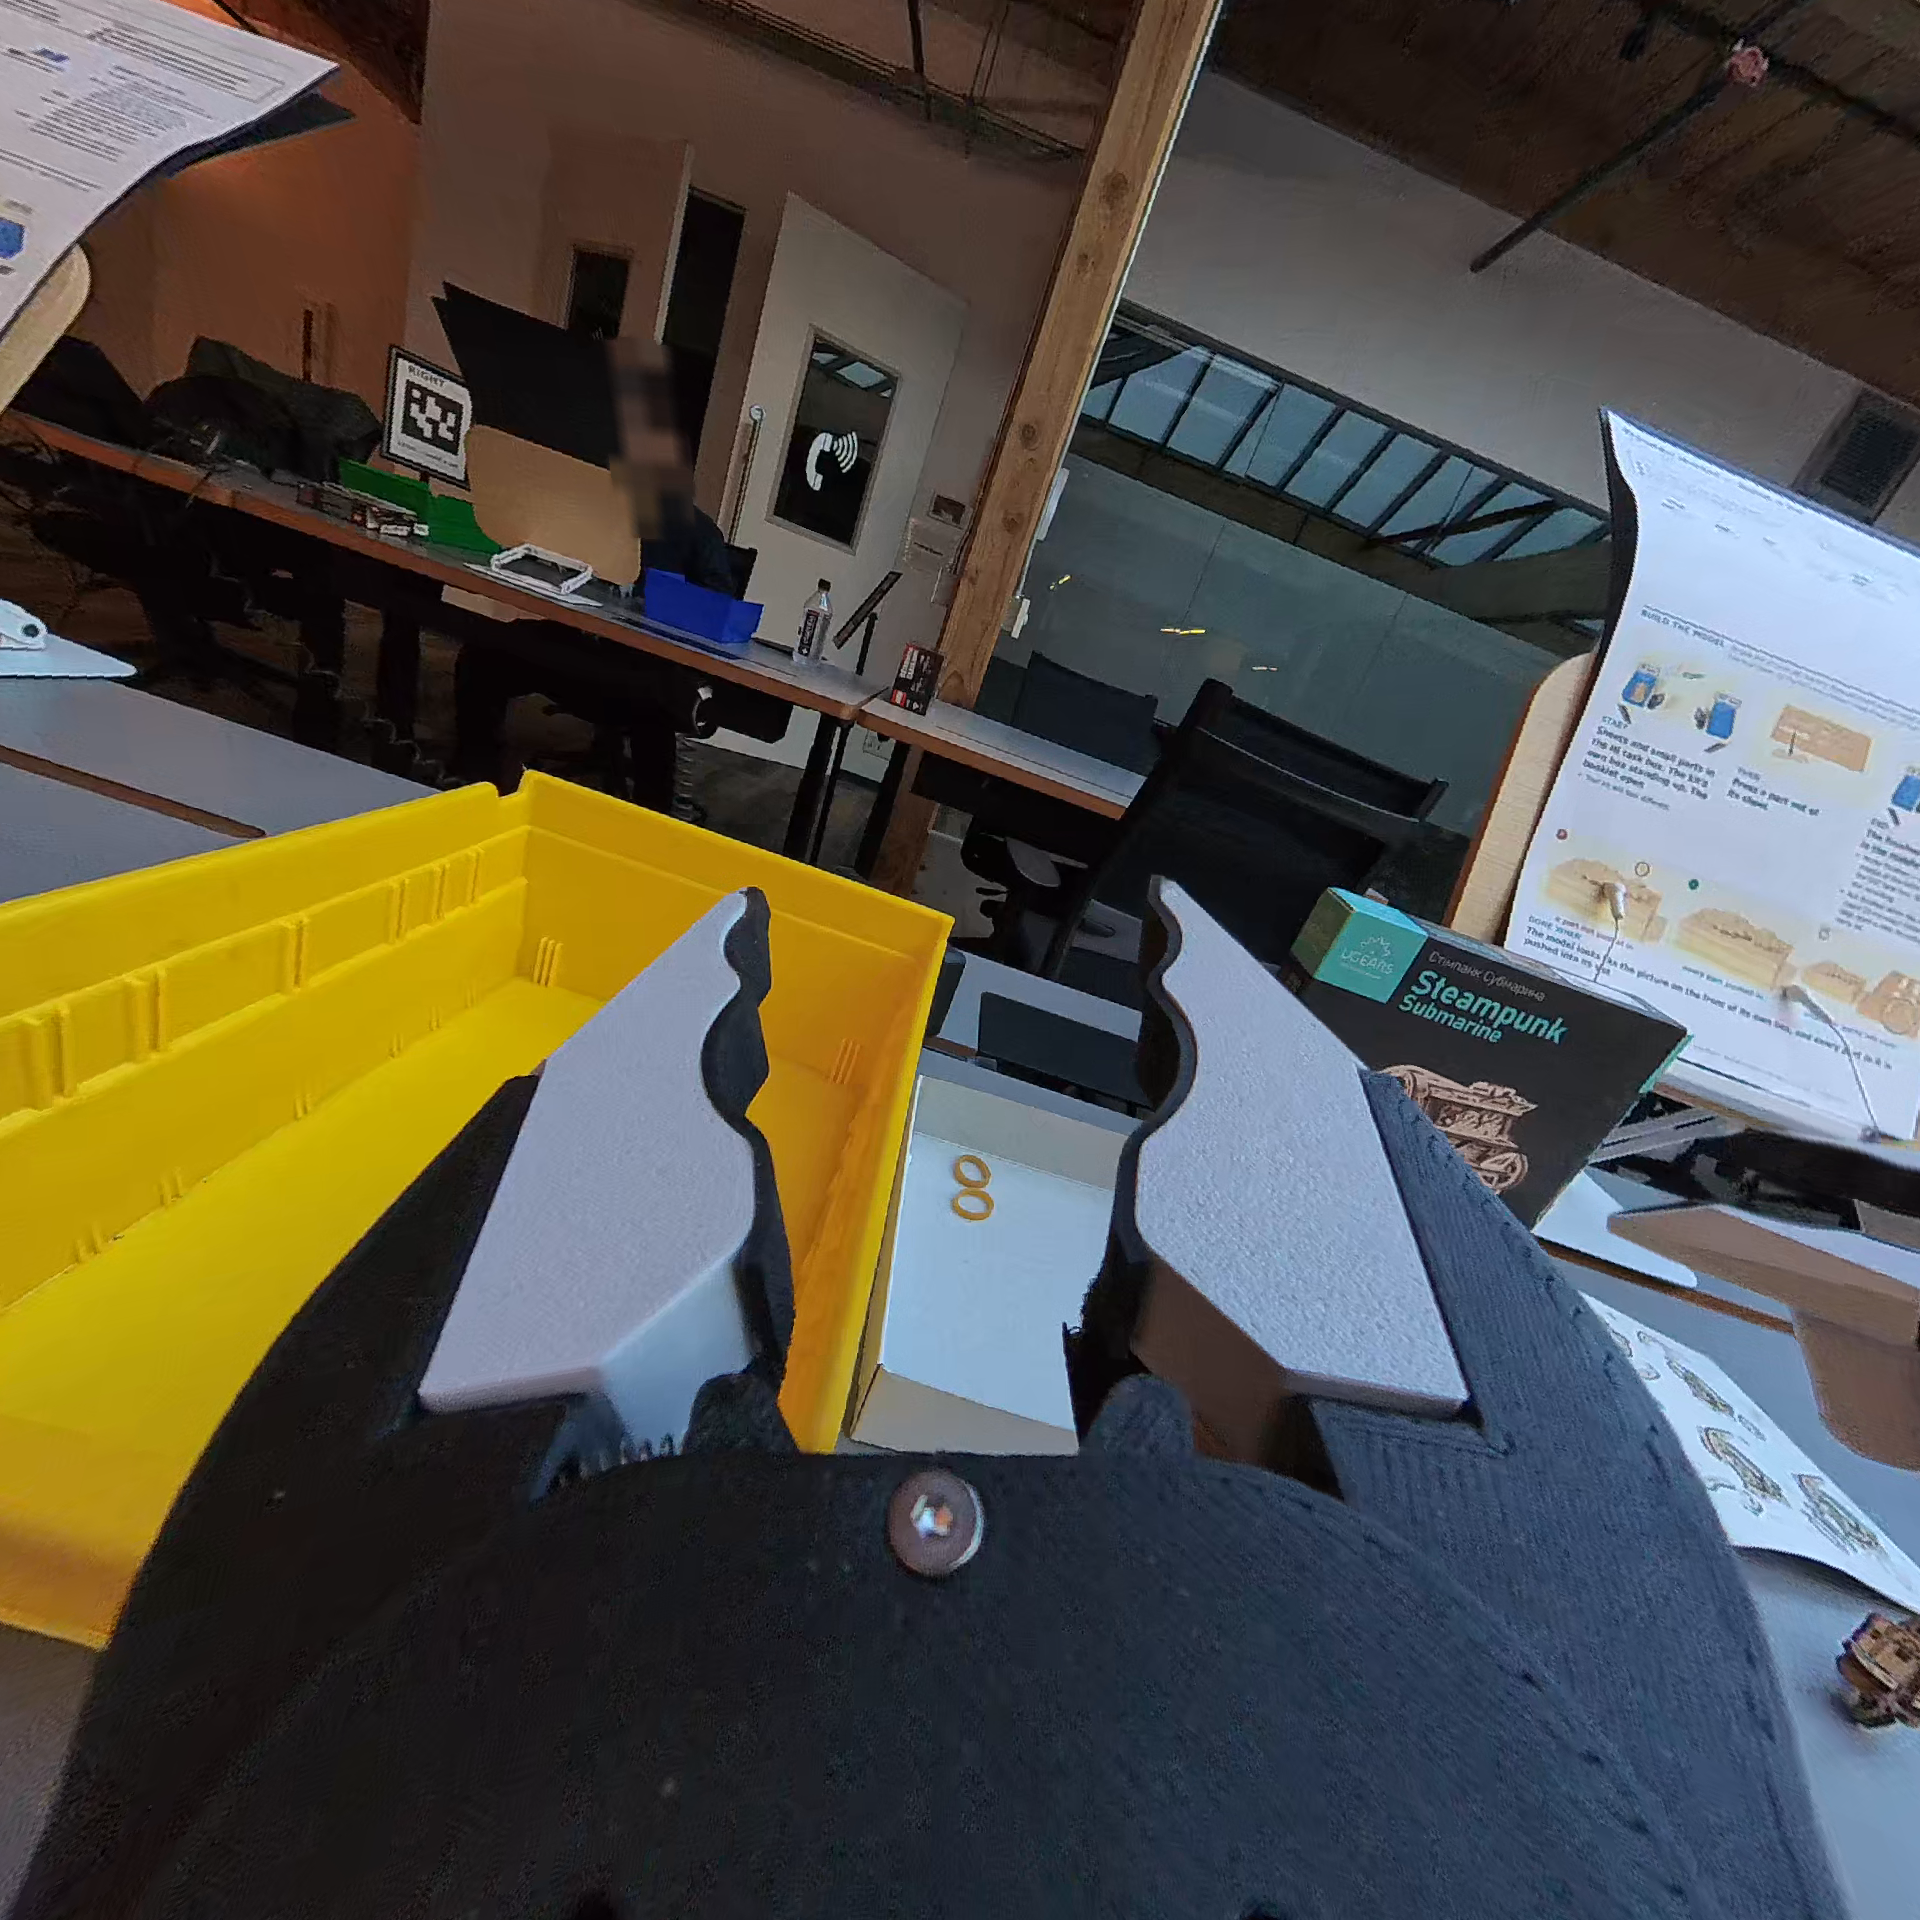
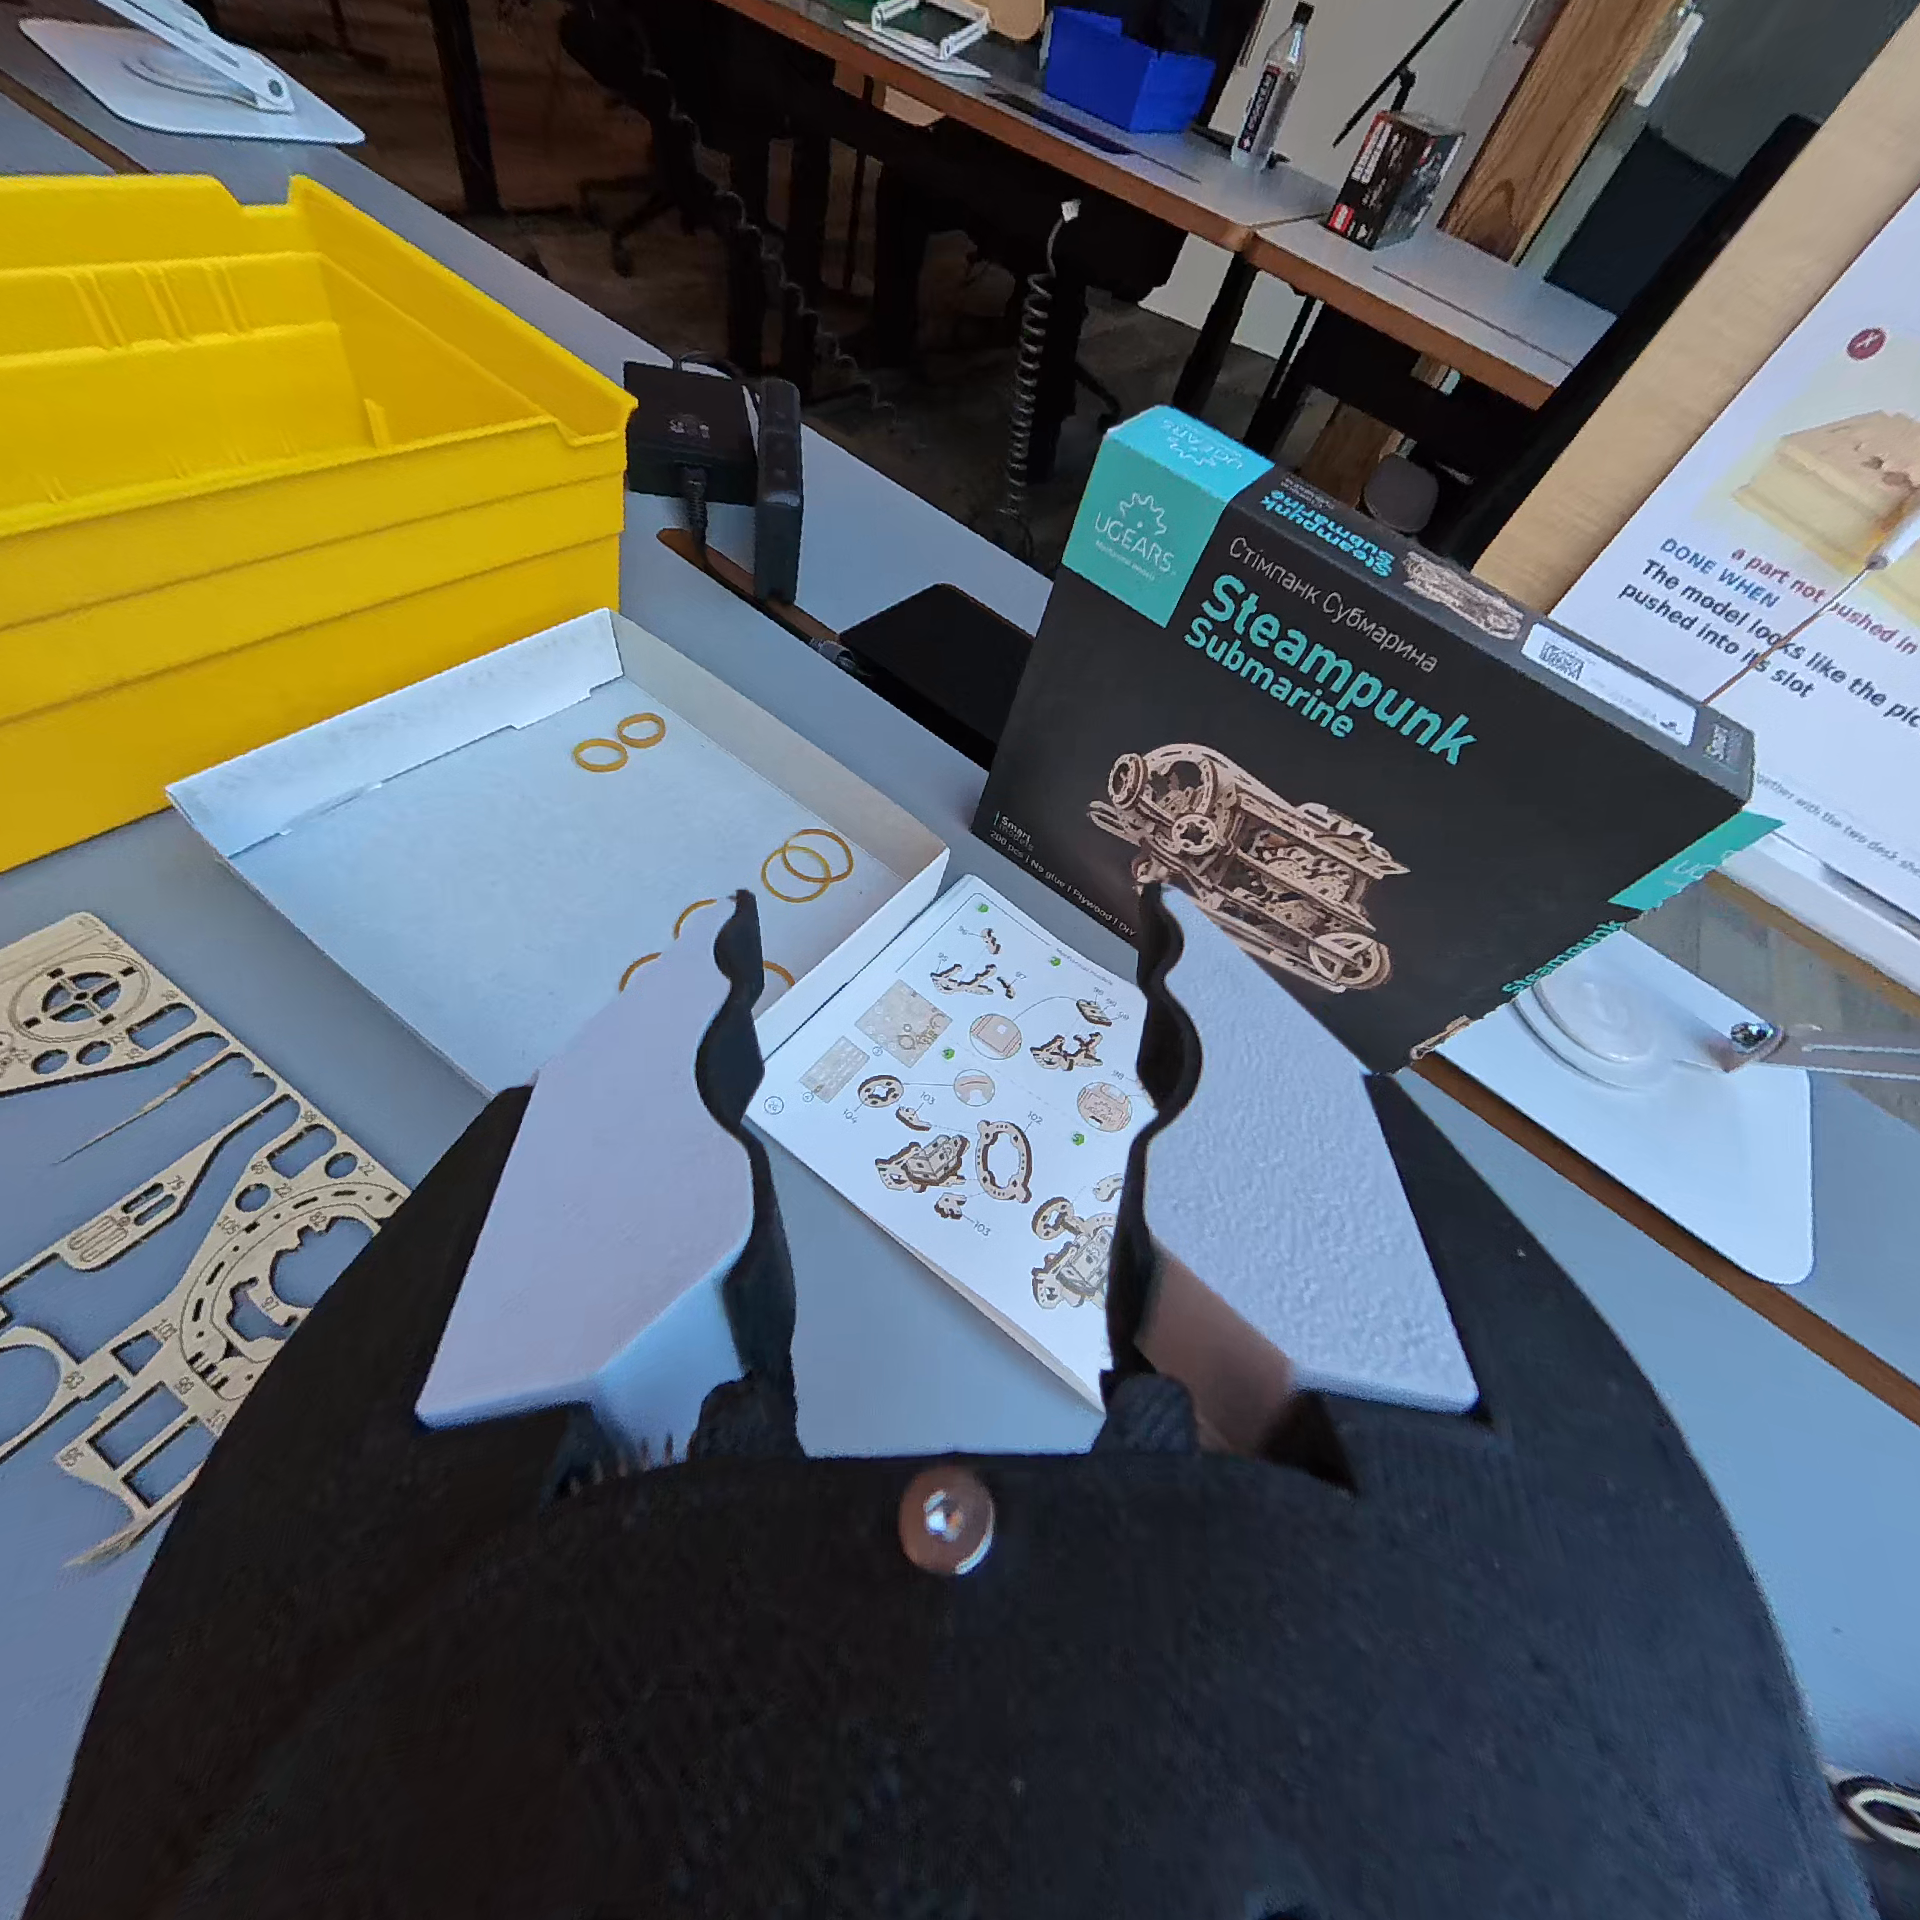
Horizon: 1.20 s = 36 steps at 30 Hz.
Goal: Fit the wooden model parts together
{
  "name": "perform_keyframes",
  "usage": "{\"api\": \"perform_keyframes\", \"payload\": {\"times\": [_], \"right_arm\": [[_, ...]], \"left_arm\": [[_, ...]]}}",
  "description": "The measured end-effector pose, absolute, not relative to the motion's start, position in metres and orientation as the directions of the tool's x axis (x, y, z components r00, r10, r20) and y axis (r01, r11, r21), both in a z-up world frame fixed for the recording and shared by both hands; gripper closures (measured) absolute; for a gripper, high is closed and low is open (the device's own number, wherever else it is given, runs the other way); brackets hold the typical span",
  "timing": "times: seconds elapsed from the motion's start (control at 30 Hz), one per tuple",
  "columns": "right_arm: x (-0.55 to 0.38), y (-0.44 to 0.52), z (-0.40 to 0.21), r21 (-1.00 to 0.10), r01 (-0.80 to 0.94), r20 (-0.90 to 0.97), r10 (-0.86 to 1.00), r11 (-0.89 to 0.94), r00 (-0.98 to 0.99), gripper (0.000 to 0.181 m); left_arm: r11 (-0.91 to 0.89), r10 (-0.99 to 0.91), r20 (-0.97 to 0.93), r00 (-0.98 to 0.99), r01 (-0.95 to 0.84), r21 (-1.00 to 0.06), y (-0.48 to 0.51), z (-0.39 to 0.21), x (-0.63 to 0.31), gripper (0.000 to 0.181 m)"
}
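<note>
A laser-cut plywood sheet (image 2: 156,1174) with part outlines lies flat on the grey table at the left of the right wrist view. A small partly built wooden model (image 1: 1881,1668) sits on the table at the right edge of the left wrist view. My left gripper (image 1: 956,904) is open and empty, raised over a yellow bin (image 1: 260,1039) and a white tray (image 1: 987,1278). My right gripper (image 2: 945,909) is open and empty, above an open instruction booklet (image 2: 966,1122). The booklet also shows in the left wrist view (image 1: 1756,1455).
The white tray (image 2: 447,862) holds several yellow rubber bands (image 2: 805,862). The yellow bin (image 2: 260,499) stands behind it. The dark kit box (image 2: 1351,748) stands upright at the right, also in the left wrist view (image 1: 1475,1049). A printed instruction board (image 1: 1766,779) stands behind it. The small partly built wooden model (image 1: 1881,1668) is closer to my right gripper, around 20 cm from its tips; the left tips are 40 cm off.
</note>
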State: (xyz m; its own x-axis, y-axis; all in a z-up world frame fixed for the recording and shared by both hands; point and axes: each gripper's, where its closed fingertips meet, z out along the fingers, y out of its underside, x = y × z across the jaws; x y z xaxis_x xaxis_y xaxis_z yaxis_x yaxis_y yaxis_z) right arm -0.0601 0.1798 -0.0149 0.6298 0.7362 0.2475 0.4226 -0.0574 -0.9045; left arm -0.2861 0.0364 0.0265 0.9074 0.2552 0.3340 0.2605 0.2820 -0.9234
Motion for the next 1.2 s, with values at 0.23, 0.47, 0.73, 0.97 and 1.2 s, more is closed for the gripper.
{"api": "perform_keyframes", "payload": {"times": [0.23, 0.47, 0.73, 0.97, 1.2], "right_arm": [[-0.051, 0.168, -0.018, -0.909, 0.416, 0.247, 0.753, -0.038, 0.610, 0.106], [0.021, 0.191, 0.007, -0.921, 0.388, 0.293, 0.609, -0.027, 0.737, 0.093], [0.056, 0.210, 0.018, -0.927, 0.359, 0.233, 0.578, -0.112, 0.782, 0.095], [-0.028, 0.173, 0.029, -0.927, 0.349, 0.074, 0.845, -0.137, 0.529, 0.154], [-0.020, 0.085, -0.023, -0.876, 0.482, 0.119, 0.977, 0.019, 0.178, 0.169]], "left_arm": [[0.232, 0.321, 0.270, 0.908, 0.201, -0.952, 0.032, 0.028, -0.303, 0.110], [0.094, 0.709, 0.146, 0.690, 0.113, -0.989, -0.058, 0.064, -0.459, 0.100], [-0.072, 0.098, 0.008, 0.995, 0.015, -0.997, 0.080, 0.066, -0.235, 0.082], [-0.188, 0.001, -0.146, 0.989, -0.143, -0.972, 0.146, 0.017, -0.108, 0.075], [-0.051, -0.159, -0.196, 0.968, -0.207, -0.977, 0.105, -0.001, -0.095, 0.135]]}}
